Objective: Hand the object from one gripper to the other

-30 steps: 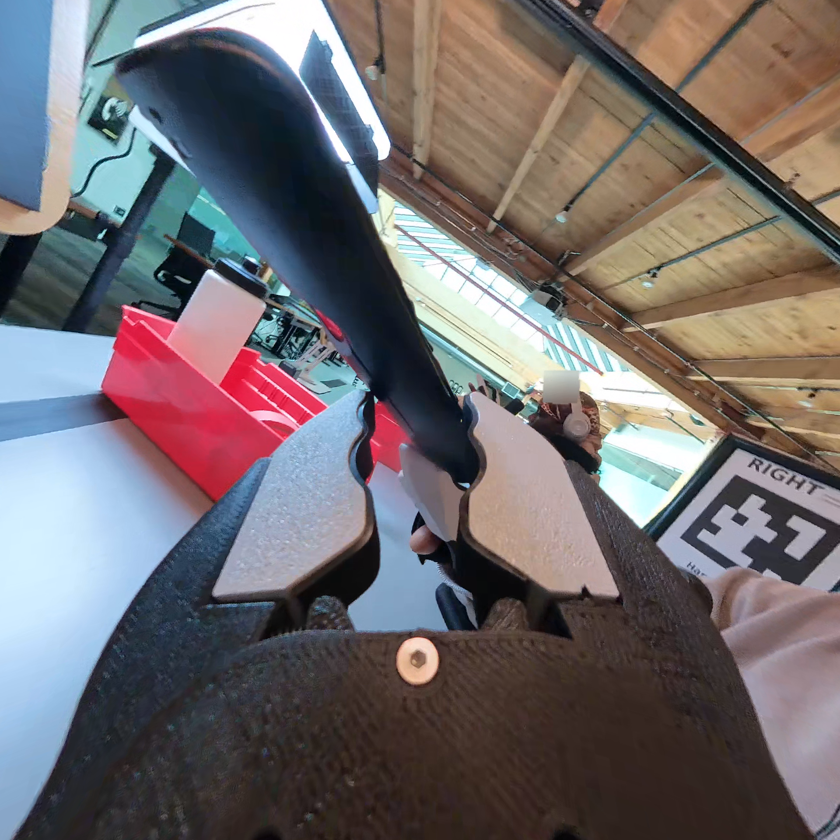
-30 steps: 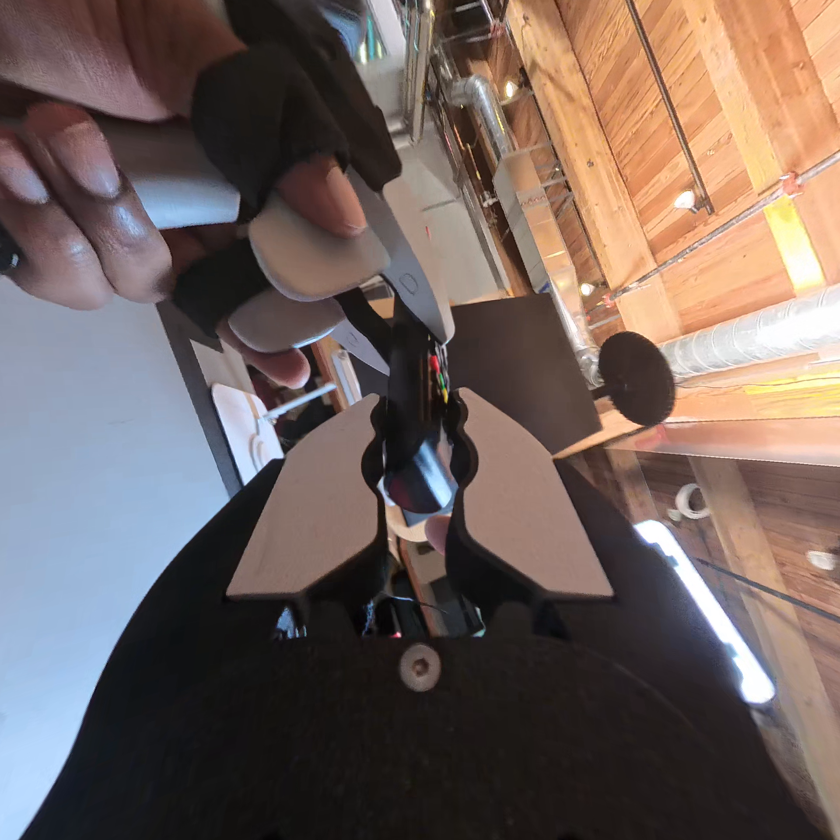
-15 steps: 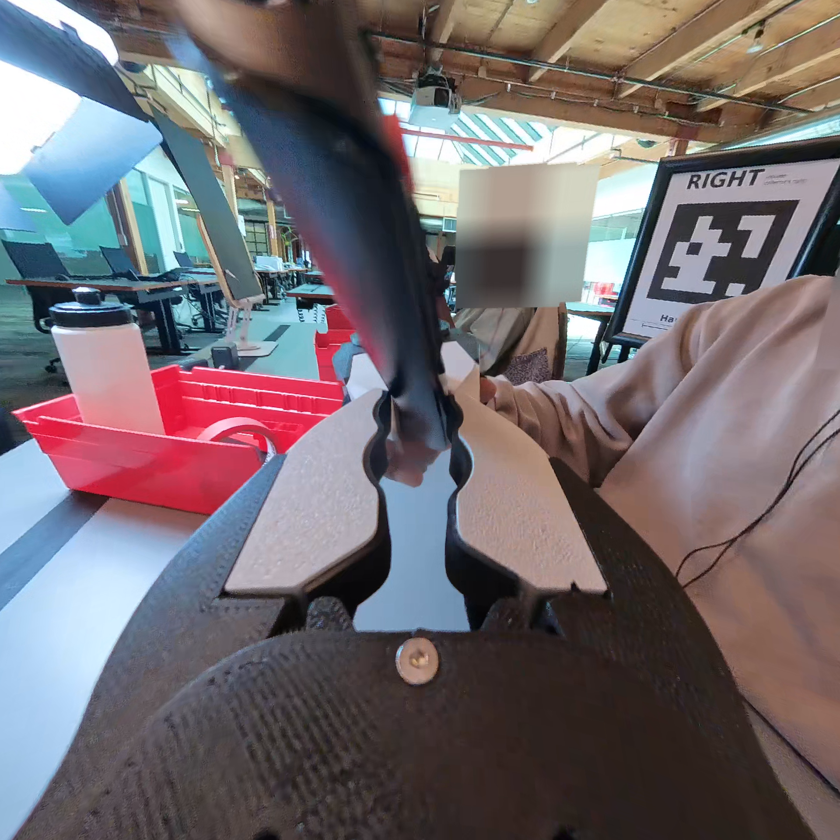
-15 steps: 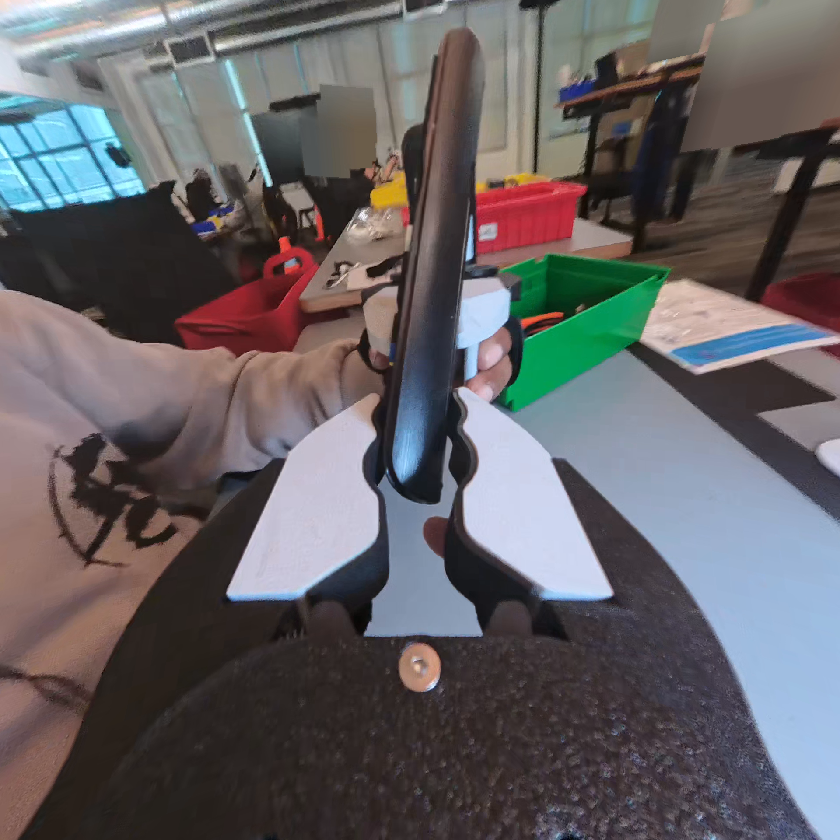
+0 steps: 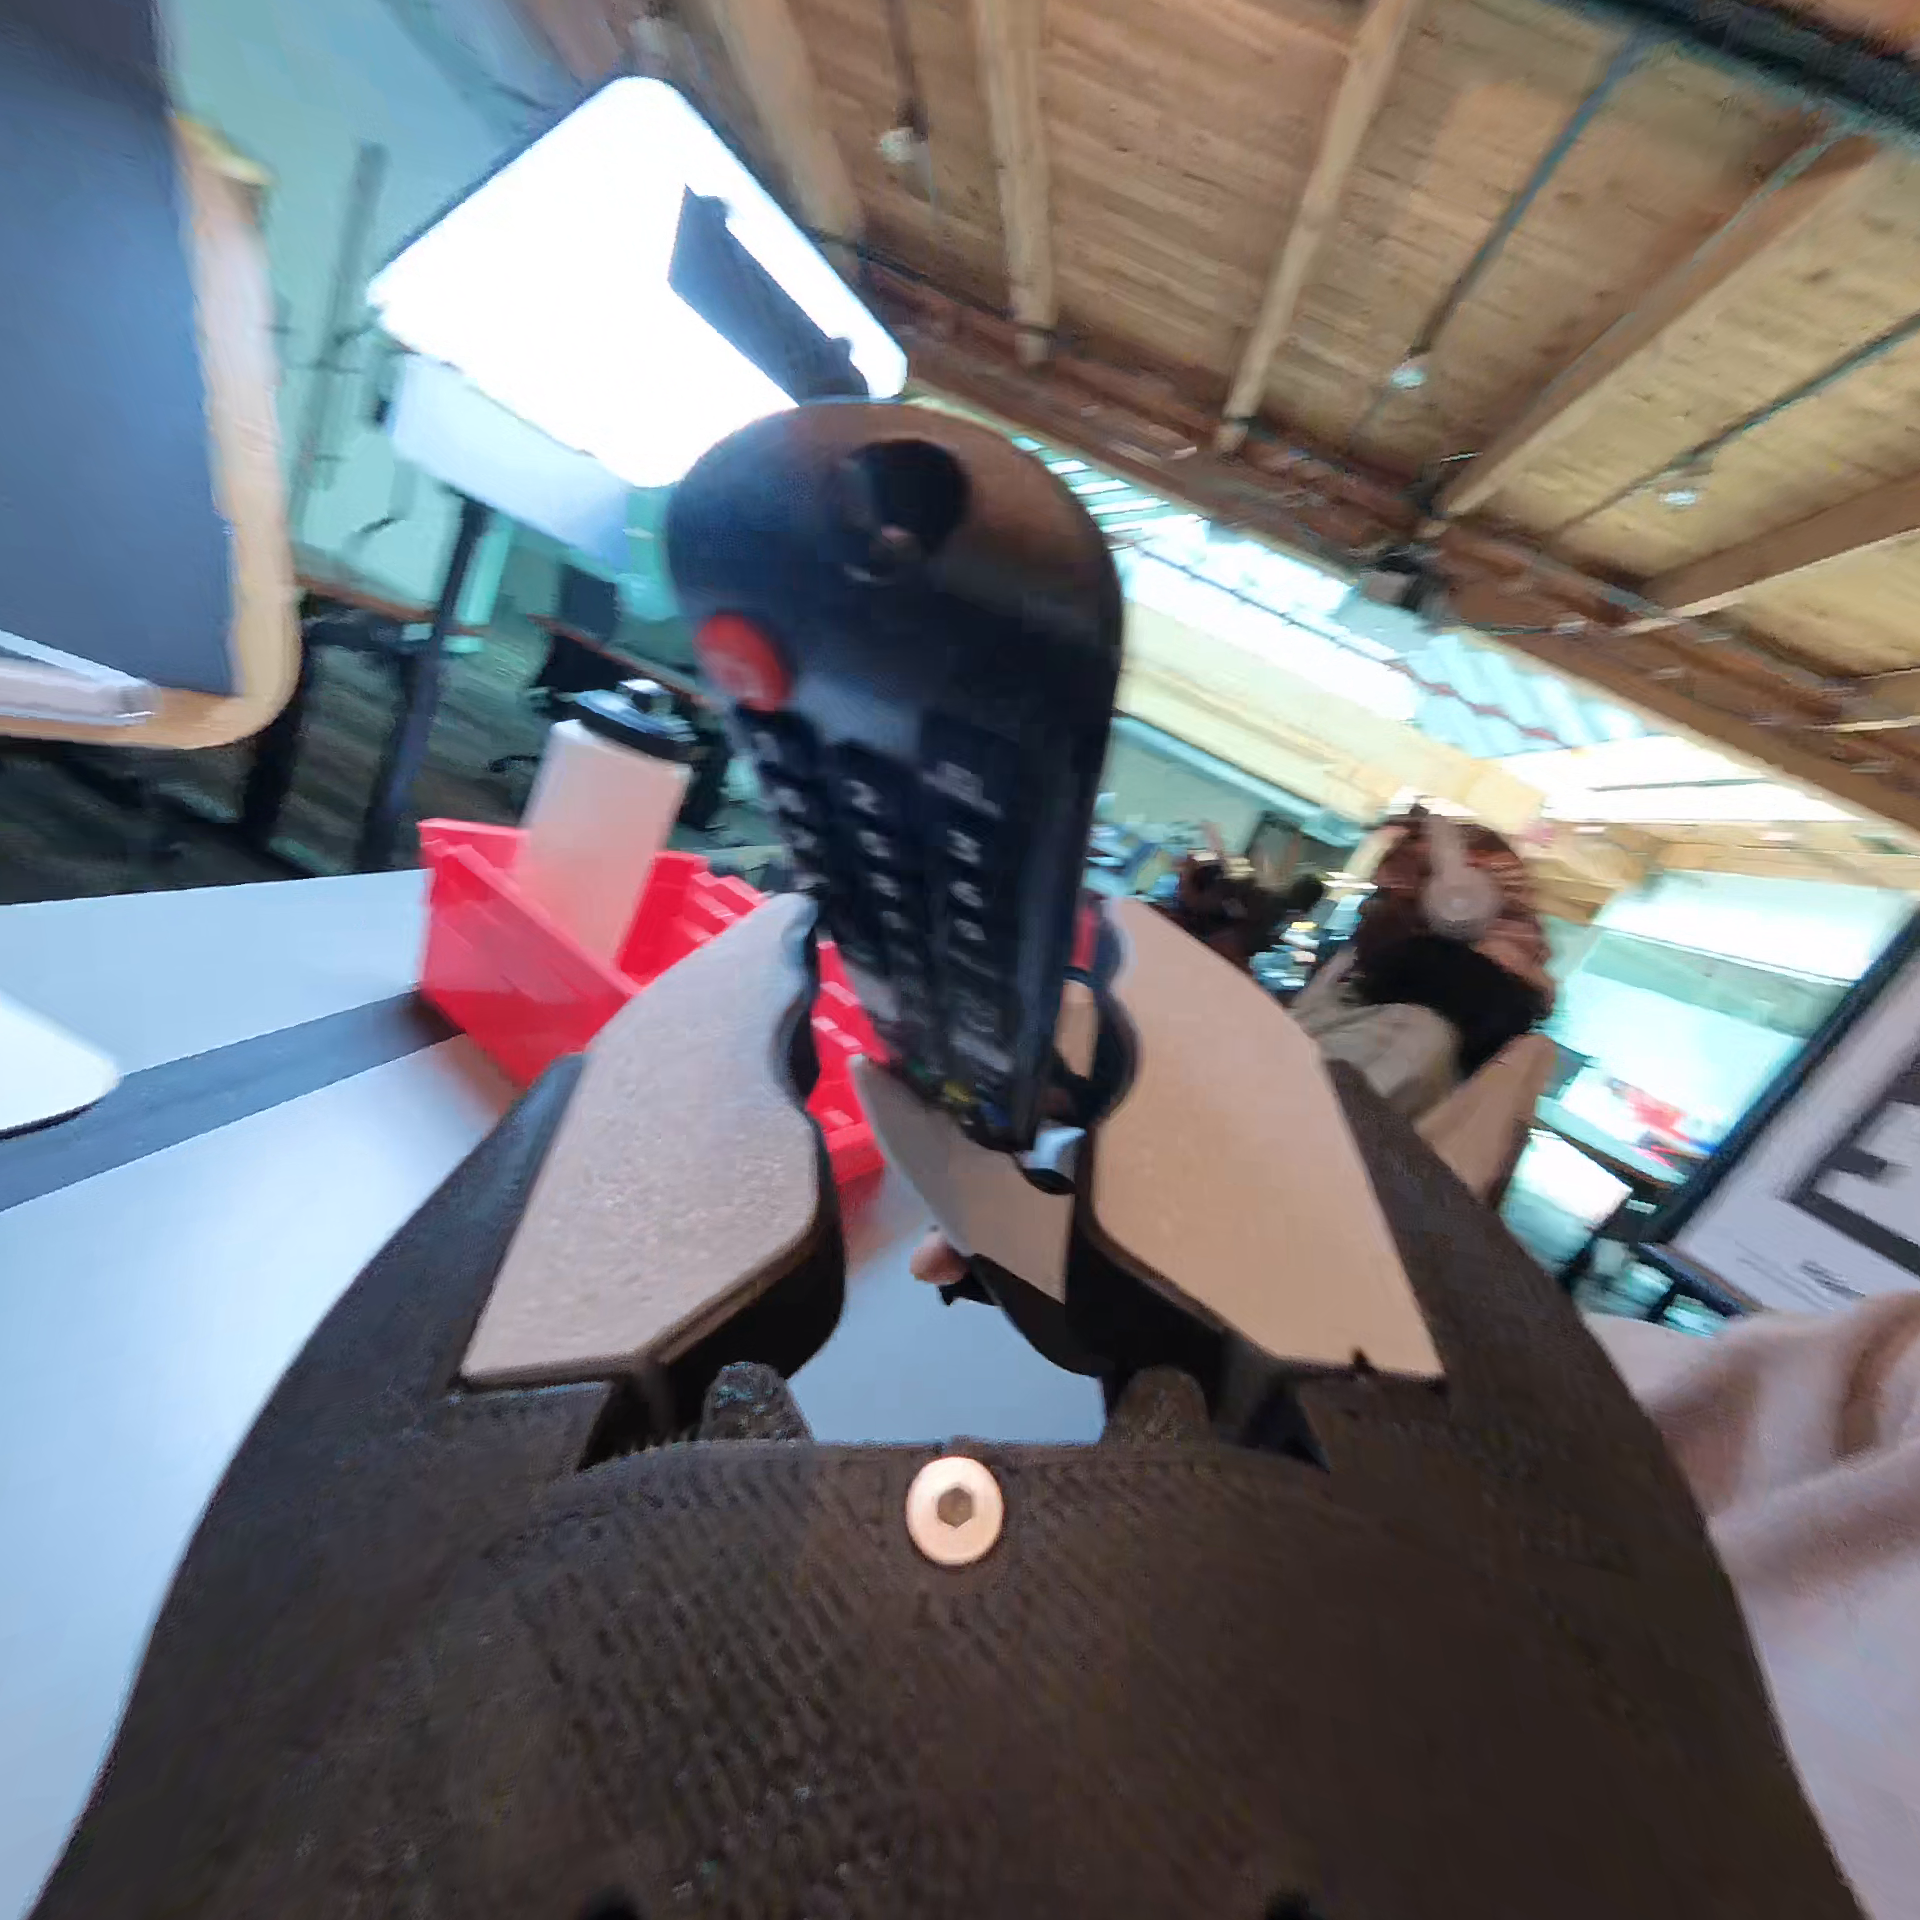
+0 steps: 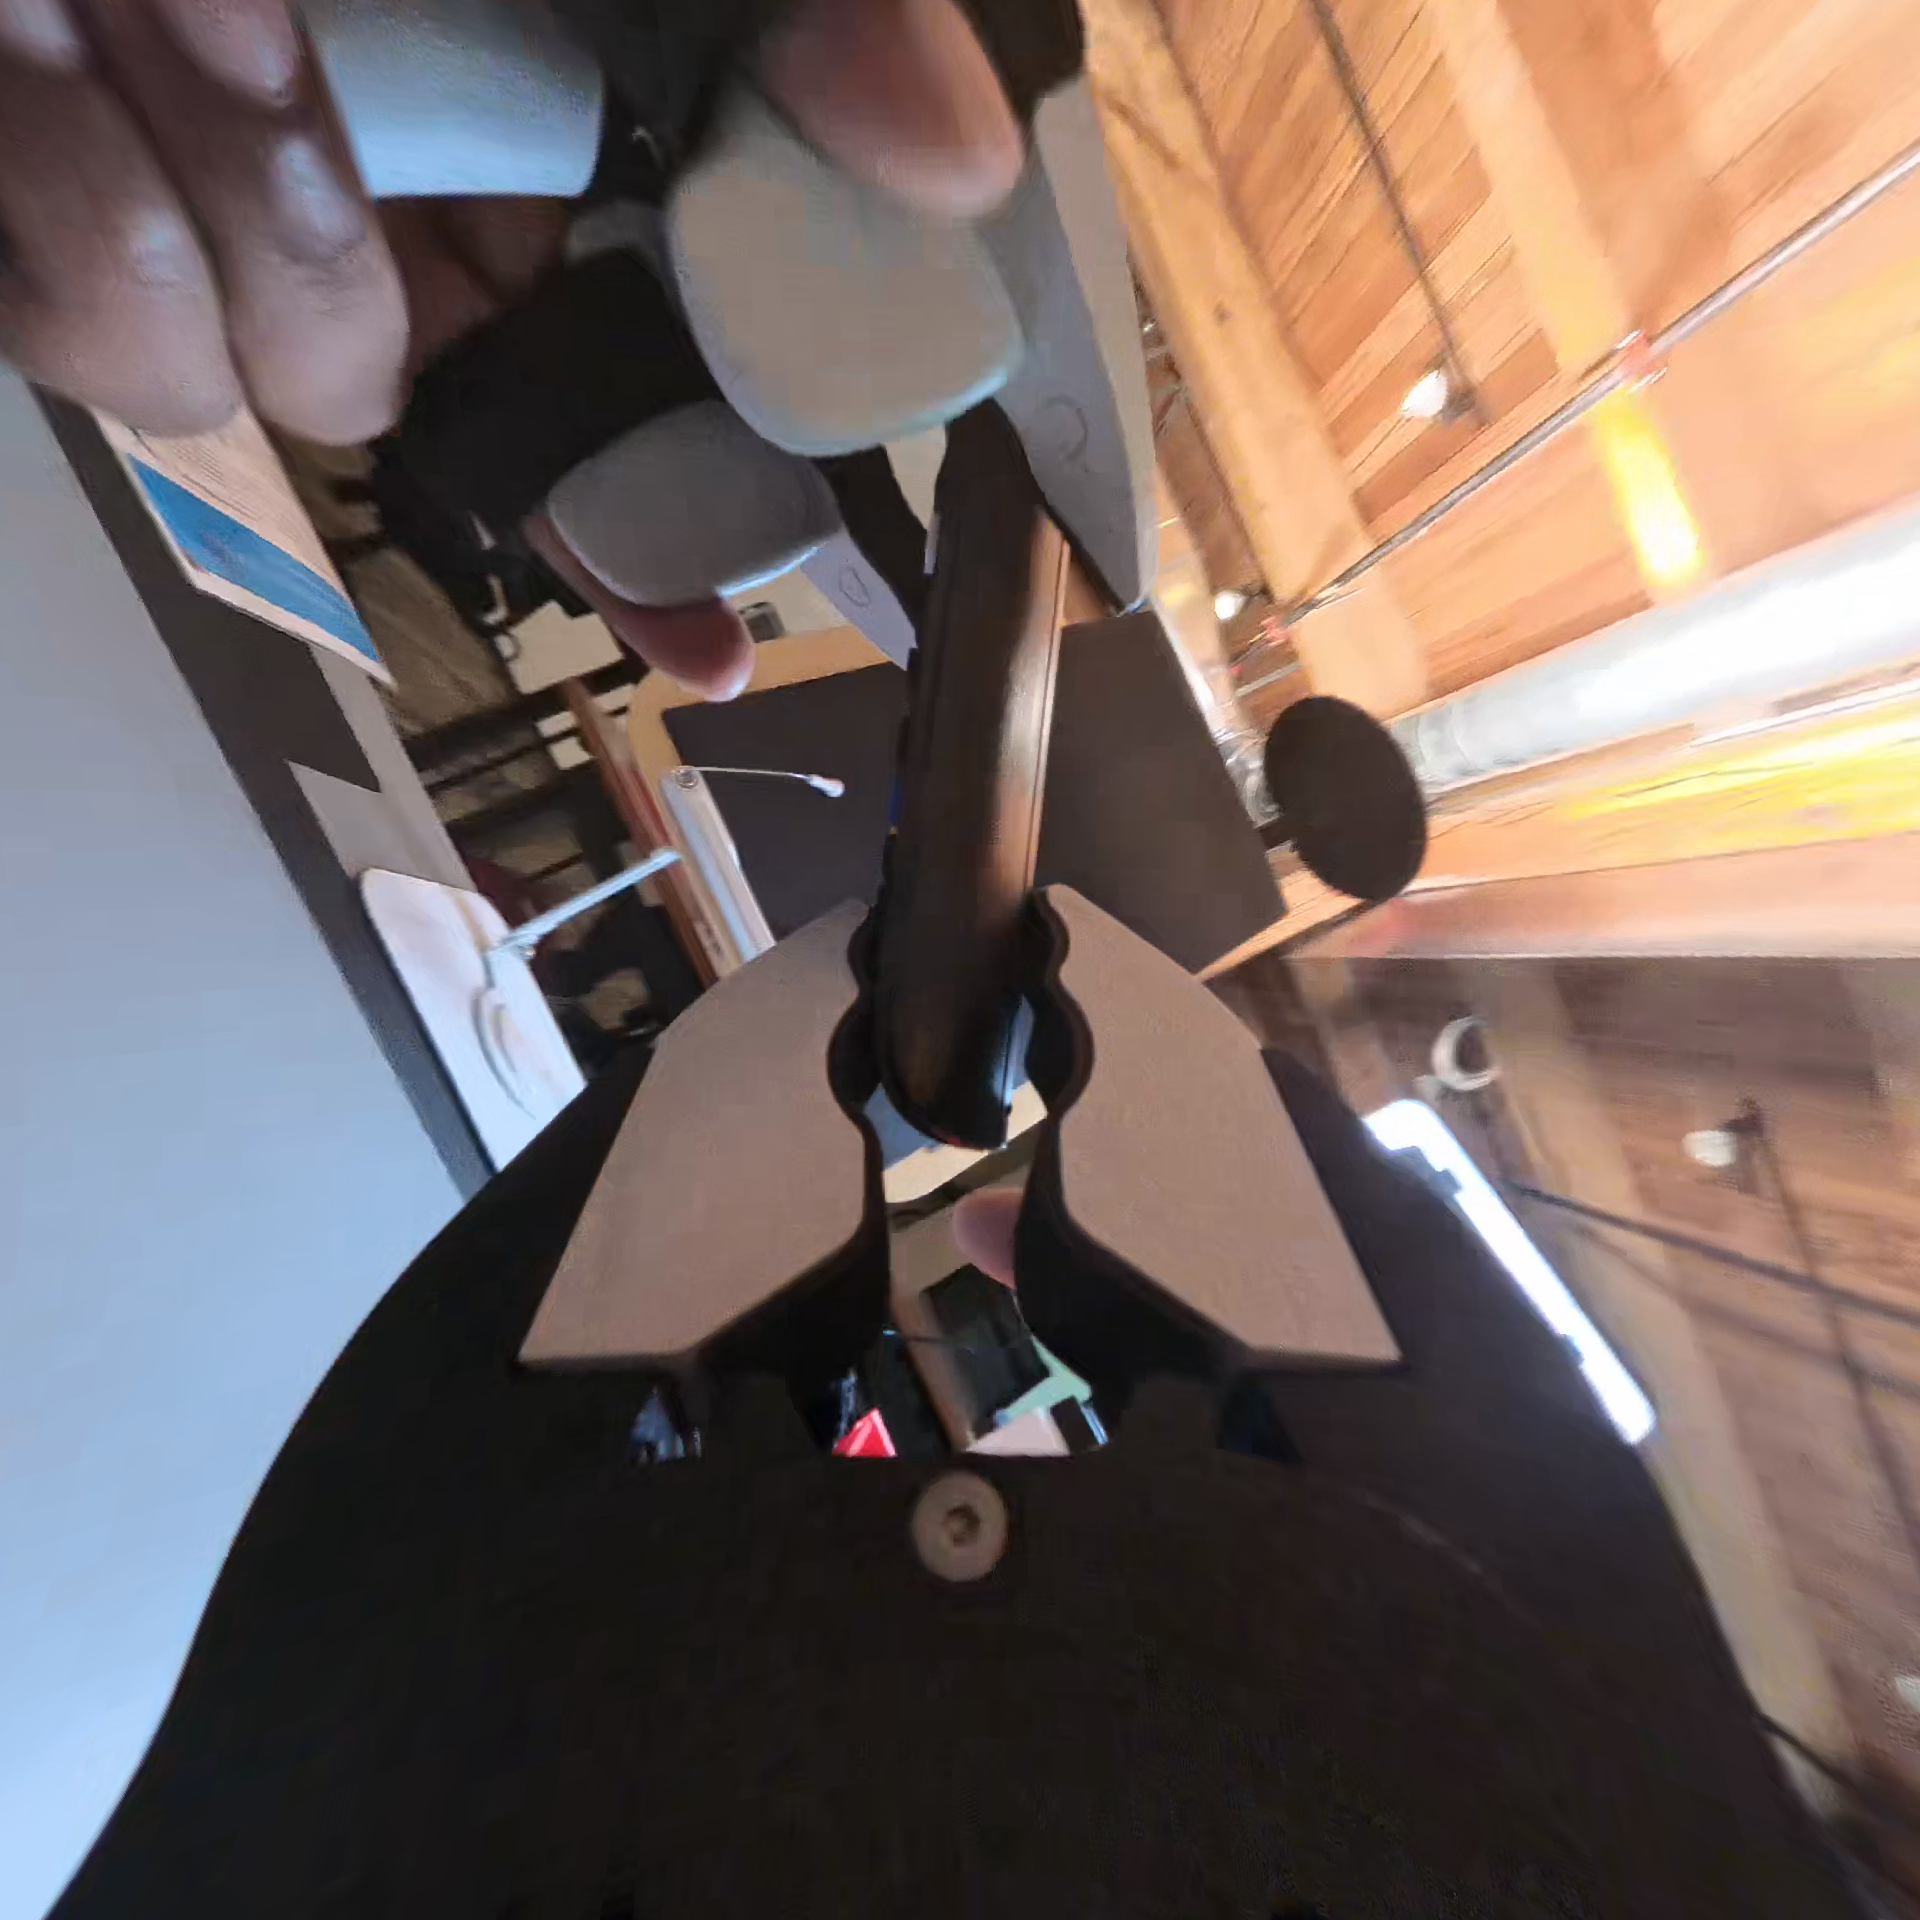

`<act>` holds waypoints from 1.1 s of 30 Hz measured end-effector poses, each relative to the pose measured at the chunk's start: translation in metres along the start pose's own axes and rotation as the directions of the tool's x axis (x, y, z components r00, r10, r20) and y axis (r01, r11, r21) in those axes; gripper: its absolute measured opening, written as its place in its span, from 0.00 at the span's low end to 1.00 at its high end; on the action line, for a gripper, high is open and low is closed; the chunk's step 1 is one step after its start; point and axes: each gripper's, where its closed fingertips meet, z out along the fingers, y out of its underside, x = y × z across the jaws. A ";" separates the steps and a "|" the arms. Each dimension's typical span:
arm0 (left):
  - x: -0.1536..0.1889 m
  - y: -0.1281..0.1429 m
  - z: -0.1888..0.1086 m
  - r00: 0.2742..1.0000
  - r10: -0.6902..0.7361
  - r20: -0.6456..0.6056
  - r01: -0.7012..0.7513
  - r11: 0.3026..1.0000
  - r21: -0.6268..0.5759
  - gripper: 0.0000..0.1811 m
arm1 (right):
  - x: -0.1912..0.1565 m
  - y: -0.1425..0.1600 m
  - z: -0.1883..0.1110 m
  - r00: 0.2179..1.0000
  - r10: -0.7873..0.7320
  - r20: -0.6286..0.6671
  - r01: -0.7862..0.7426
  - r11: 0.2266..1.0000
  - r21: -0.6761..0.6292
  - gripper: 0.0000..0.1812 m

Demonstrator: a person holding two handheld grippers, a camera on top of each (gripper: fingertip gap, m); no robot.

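In the left wrist view, my left gripper [image 5: 951, 925] points up toward the wooden ceiling. Its fingers are spread about as wide as the remote [image 5: 914, 675], which stands between their tips with its buttons facing the camera. The tips sit right at the remote's two long edges, but the frame is blurred and I cannot tell whether they are pressing on it or only flanking it. My right gripper [image 5: 997, 1132] shows just under the remote's lower end. Behind it, on the grey table [image 5: 208, 1195], a red bin [image 5: 499, 966] holds a white bottle [image 5: 592, 821].

In the right wrist view, my right gripper's fingers are clamped on one end of the remote, which shows edge-on and runs away from the camera. Its far part passes between the pale fingers of my left gripper, and my hand [image 6: 208, 208] around that gripper fills the top of the frame.

I judge the handover to be at its midpoint, with both grippers on the same remote, held in the air above the table. The right one has a firm hold. What remains is for one gripper to hold it alone and the other to draw clear.
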 end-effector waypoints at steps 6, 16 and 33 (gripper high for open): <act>-0.009 0.007 -0.009 0.995 0.082 -0.057 -0.087 0.991 -0.097 0.23 | -0.032 -0.012 -0.005 0.923 0.173 0.342 -0.207 0.976 0.065 0.26; 0.076 0.045 -0.026 0.802 0.248 -0.543 -0.417 0.884 -0.212 0.22 | -0.047 -0.071 -0.074 -0.028 0.474 0.880 -0.751 0.571 -0.332 0.38; 0.011 -0.024 -0.010 0.973 0.195 0.123 -0.191 0.980 -0.050 0.30 | -0.023 -0.002 0.002 0.880 0.408 0.245 -0.391 0.913 -0.116 0.14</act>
